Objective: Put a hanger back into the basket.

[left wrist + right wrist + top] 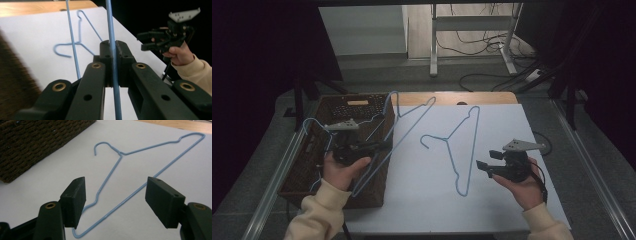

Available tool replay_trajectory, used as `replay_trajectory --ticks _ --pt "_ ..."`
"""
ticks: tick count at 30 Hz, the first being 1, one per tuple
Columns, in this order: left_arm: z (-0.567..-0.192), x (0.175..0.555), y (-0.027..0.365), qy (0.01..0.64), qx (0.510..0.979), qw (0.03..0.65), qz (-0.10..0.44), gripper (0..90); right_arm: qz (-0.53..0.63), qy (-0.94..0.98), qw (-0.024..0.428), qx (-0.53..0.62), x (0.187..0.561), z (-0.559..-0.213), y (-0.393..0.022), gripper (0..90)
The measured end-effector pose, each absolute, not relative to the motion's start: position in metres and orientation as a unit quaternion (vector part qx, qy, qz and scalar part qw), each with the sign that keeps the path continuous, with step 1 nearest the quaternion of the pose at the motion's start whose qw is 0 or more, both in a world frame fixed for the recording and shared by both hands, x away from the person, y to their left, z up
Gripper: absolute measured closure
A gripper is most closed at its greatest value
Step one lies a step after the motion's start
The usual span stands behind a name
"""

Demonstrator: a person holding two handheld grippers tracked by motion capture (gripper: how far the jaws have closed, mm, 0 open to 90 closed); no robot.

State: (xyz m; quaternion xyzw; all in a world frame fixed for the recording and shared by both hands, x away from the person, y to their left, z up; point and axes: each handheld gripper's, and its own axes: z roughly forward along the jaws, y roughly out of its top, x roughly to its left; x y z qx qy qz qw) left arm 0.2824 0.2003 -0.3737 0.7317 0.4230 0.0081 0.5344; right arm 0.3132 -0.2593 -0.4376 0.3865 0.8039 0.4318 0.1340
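Observation:
A blue wire hanger (398, 135) hangs slanted over the right edge of a brown wicker basket (357, 102). My left gripper (384, 146) is shut on its long wire. In the left gripper view the jaws are pressed together on that wire (111, 47). A second blue hanger (462, 150) lies flat on the white table (512, 130), its hook pointing left. My right gripper (486, 160) hovers just right of it, open. In the right gripper view the jaws stand wide apart above that hanger (117, 162), touching nothing.
The basket (37, 142) sits off the table's left side, and more blue wire (312, 125) shows inside it. A wooden strip (452, 97) runs along the table's far edge. Desk legs and cables lie on the floor beyond. The right gripper (147, 41) also appears in the left gripper view.

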Motion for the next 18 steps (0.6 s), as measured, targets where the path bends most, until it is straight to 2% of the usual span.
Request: replay_trajectory --ticks 10,18 --pt "-0.375 0.281 0.264 0.461 0.693 0.553 0.033 85.6 0.42 0.809 0.128 0.39 0.315 -0.443 -0.258 32.7" --pt "-0.391 0.279 0.297 0.488 0.681 0.545 0.037 85.6 0.417 0.81 0.129 0.392 0.315 -0.445 -0.258 32.6"
